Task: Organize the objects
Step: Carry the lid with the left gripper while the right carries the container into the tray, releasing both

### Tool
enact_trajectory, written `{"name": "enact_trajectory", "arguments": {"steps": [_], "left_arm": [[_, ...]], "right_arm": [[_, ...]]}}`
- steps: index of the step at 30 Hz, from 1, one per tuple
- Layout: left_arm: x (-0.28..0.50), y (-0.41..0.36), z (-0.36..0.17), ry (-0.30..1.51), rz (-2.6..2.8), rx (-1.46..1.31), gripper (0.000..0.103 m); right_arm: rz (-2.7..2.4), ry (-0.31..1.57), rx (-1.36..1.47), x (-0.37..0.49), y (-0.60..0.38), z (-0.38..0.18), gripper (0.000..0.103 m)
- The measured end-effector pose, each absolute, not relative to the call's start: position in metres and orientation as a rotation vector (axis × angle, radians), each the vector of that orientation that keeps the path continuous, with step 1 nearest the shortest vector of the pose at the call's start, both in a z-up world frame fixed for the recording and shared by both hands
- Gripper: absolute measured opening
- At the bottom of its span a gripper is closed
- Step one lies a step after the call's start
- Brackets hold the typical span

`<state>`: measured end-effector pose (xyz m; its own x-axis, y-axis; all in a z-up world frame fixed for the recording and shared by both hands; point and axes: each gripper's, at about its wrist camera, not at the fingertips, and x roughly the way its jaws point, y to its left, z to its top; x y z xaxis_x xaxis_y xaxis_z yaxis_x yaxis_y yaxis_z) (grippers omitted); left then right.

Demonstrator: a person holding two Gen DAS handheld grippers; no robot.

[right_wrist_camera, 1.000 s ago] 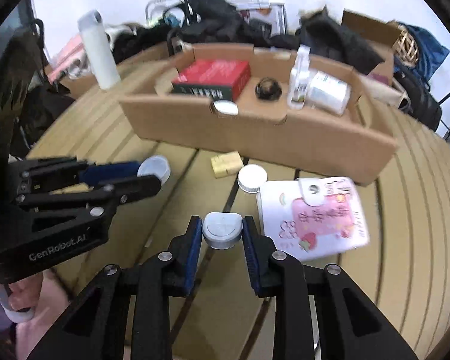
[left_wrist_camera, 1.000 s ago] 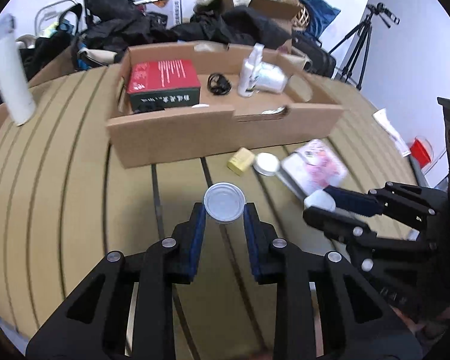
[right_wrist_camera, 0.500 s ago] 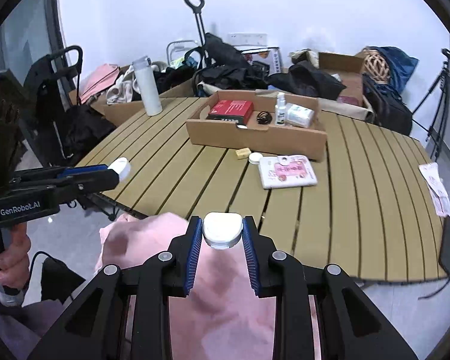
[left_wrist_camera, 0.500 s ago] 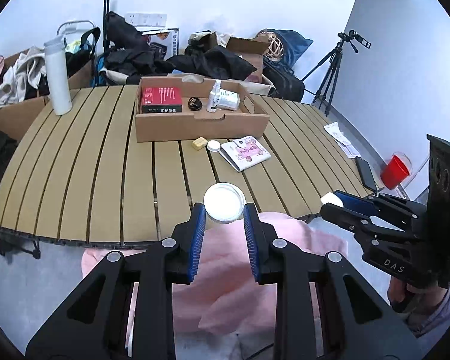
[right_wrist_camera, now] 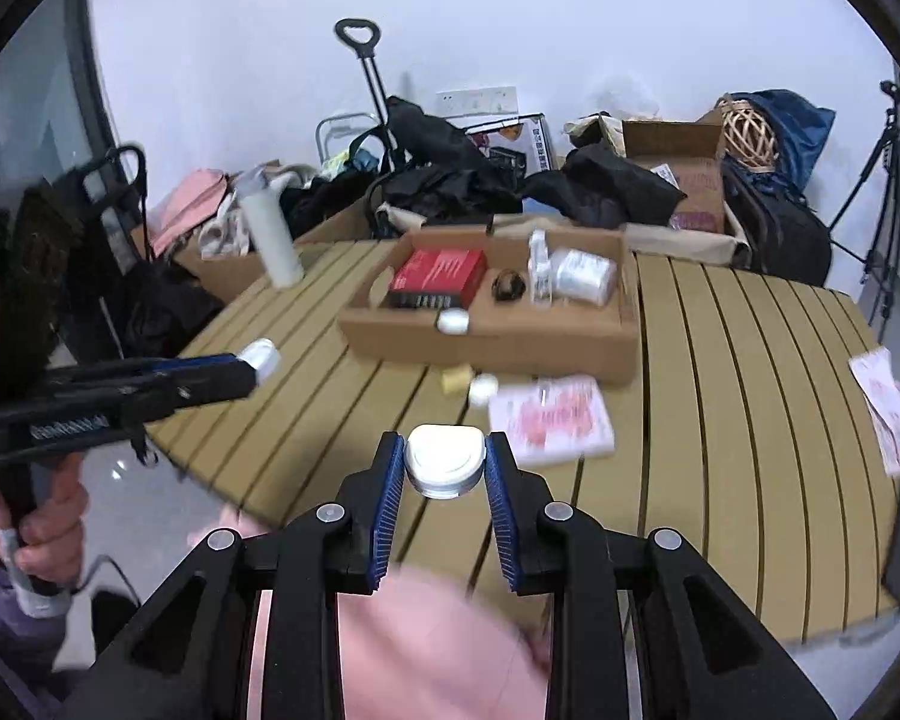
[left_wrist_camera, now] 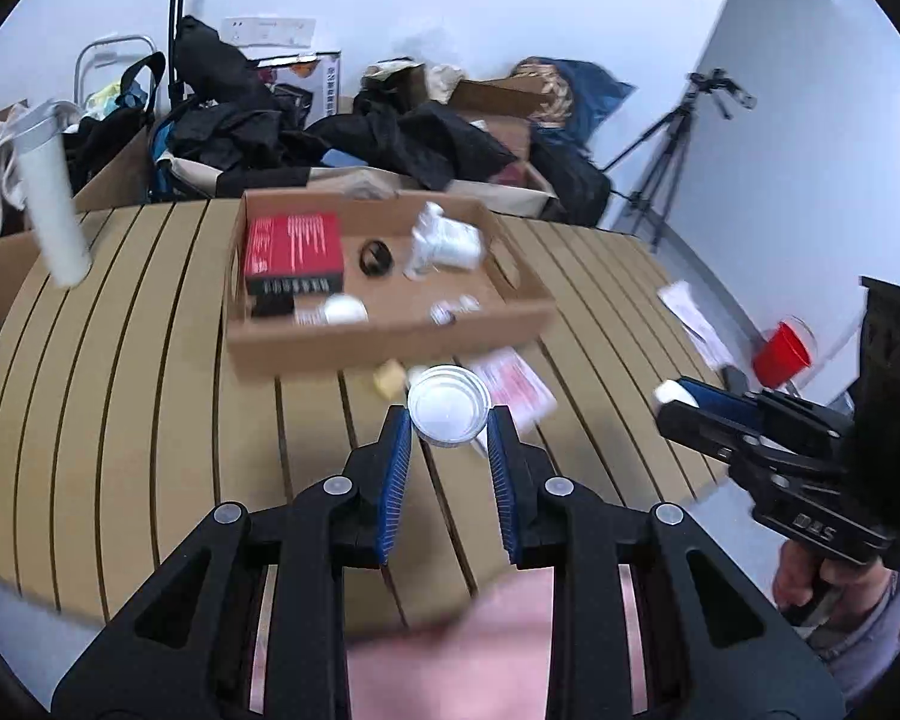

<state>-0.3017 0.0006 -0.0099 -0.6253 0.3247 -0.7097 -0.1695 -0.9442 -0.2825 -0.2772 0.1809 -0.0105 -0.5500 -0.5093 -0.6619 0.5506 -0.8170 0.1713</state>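
Left gripper (left_wrist_camera: 449, 420): fingers pinch a shallow white lid (left_wrist_camera: 448, 412), open side facing the camera, held in the air on the near side of the cardboard box (left_wrist_camera: 384, 336).
Right gripper (right_wrist_camera: 444, 461): fingers pinch a small white jar (right_wrist_camera: 444, 461), also in the air, nearer the viewer than the box and above the near edge of the surface (right_wrist_camera: 720, 372).
Step in hand (judged): the two parts look like a pair; either join them or carry both to the box.
Doing it well: if capping, square the lid's open face to the jar mouth before pressing; keep both pinches firm, since round rims can slip.
Landing spot: bare cardboard in the box's front, right of the red carton (left_wrist_camera: 292, 252).
Left loose: yellow block (right_wrist_camera: 456, 379), white cap (right_wrist_camera: 483, 389) and pink booklet (right_wrist_camera: 549, 415), just in front of the box.
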Motion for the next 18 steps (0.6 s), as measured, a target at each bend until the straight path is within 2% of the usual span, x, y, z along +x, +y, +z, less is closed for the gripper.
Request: {"name": "enact_trajectory", "arguments": {"steps": [6, 13, 15, 17, 18], "left_arm": [[-0.443, 0.001, -0.037, -0.264, 2.593, -1.394, 0.022], [-0.549, 0.017, -0.104, -0.232, 2.429, -1.603, 0.023], [-0.556, 0.018, -0.112, -0.215, 2.429, -1.611, 0.029], [-0.555, 0.018, -0.117, -0.199, 2.429, -1.619, 0.054], [-0.553, 0.016, -0.115, -0.188, 2.434, -1.605, 0.057]], "right_arm": [[-2.287, 0.044, 1.121, -0.407, 0.157, -0.019, 0.030], [-2.278, 0.123, 1.393, -0.538, 0.119, -0.091, 0.030], [-2.269, 0.125, 1.449, -0.556, 0.111, -0.111, 0.030], [-2.258, 0.098, 1.487, -0.566, 0.111, -0.124, 0.030], [-2.253, 0.073, 1.501, -0.569, 0.112, -0.127, 0.030]]}}
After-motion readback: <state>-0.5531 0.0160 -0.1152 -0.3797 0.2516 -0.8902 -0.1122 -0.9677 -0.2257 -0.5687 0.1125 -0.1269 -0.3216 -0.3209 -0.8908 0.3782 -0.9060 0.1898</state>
